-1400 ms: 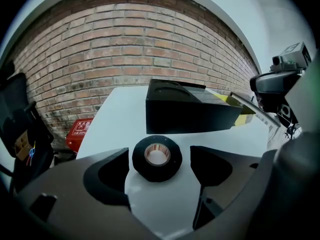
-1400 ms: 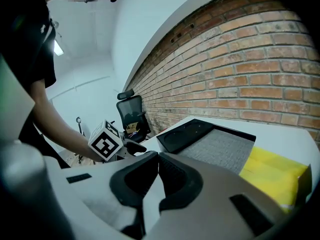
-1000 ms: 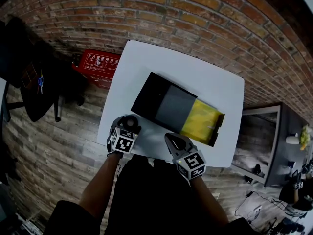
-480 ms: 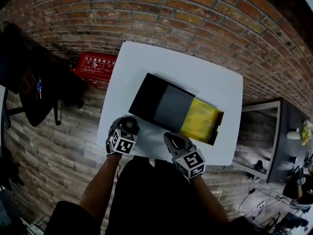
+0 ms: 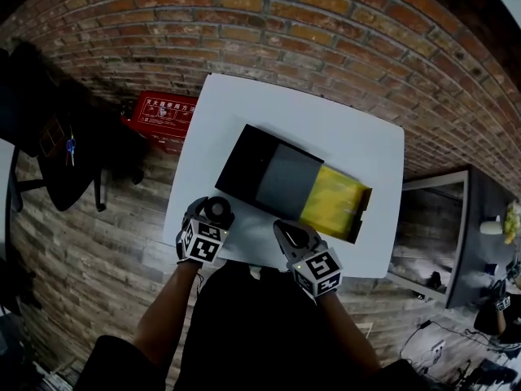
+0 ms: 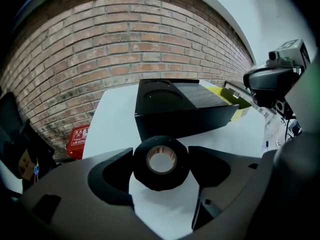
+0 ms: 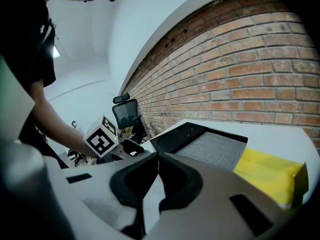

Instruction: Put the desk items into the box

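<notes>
A white table point(image 5: 244, 108) stood against a brick wall point(image 5: 260, 19) on a wood-look floor. A long black box point(image 5: 244, 163) lay slantwise across the table's middle. From left to right it showed a black section with a round hollow point(image 6: 161, 95), a grey panel point(image 5: 285, 177) and a yellow section point(image 5: 334, 202). Whether the grey and yellow parts were packed items or lining could not be told.

At the table's near-left corner, the left gripper point(image 6: 161, 155) had its jaws, which had just been closing a little, clamped on either side of a black tape roll point(image 6: 161, 180). The roll stood on edge, just in front of the box's near wall. The right gripper point(image 7: 159, 156) hung over the near edge with its jaws pressed together and nothing between them.

No other loose item showed on the table, so the roll looked like the last thing left to pack. It was gripped but not yet in the box. The box's near wall stood between it and the round hollow, so it would likely need carrying up and over.

A red case point(image 5: 160, 108) lay on the floor off the table's left edge, with a black office chair point(image 5: 49, 137) farther left, both well clear.
</notes>
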